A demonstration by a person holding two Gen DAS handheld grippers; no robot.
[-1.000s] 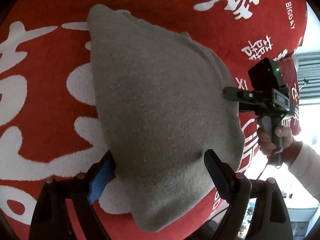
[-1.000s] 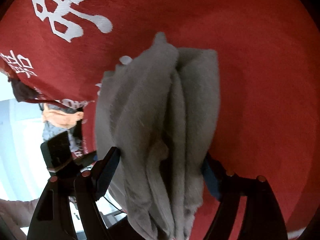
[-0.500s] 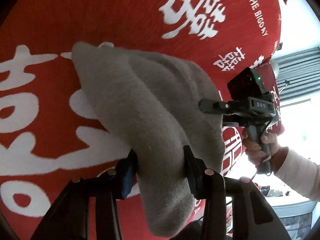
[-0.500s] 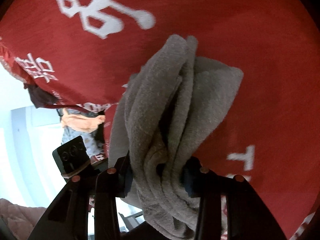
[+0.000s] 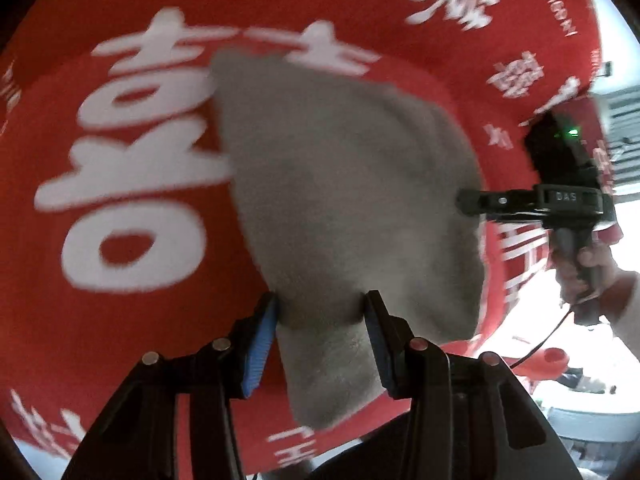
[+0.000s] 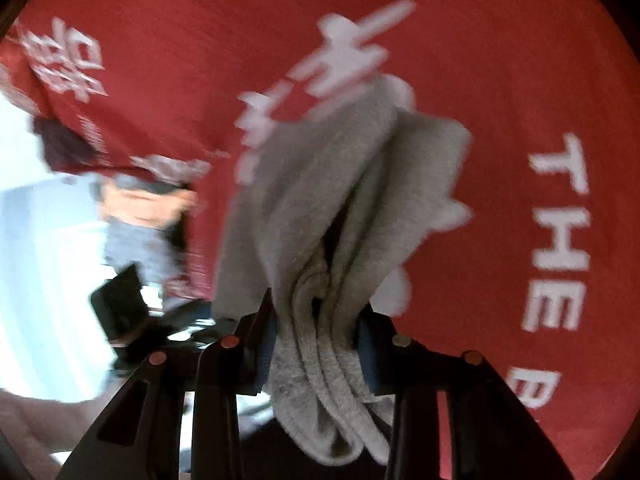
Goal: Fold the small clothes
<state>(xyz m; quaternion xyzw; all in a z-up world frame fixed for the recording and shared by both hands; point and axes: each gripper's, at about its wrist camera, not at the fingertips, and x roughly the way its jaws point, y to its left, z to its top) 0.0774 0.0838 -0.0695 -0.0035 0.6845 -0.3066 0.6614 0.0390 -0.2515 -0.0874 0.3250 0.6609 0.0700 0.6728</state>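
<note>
A grey fleecy cloth (image 5: 344, 200) hangs folded over a red blanket (image 5: 120, 320) printed with white characters. My left gripper (image 5: 322, 308) pinches its near corner between both pads, and its jaws are opening slightly with the cloth still between them. At the cloth's right edge the right gripper (image 5: 472, 204) holds on, with a person's hand (image 5: 592, 264) around its handle. In the right wrist view the cloth (image 6: 340, 200) is bunched into several thick folds. My right gripper (image 6: 316, 312) squeezes them, its jaws closing on the bundle.
The red blanket (image 6: 480, 80) fills most of both views and ends at a draped edge (image 5: 516, 288) on the right of the left wrist view. Beyond its left edge in the right wrist view lies a blurred heap of orange and grey clothes (image 6: 140, 208).
Both grippers closed from wide open onto the cloth, bunching it, and carried it across the blanket. The white characters have slid through both views.
</note>
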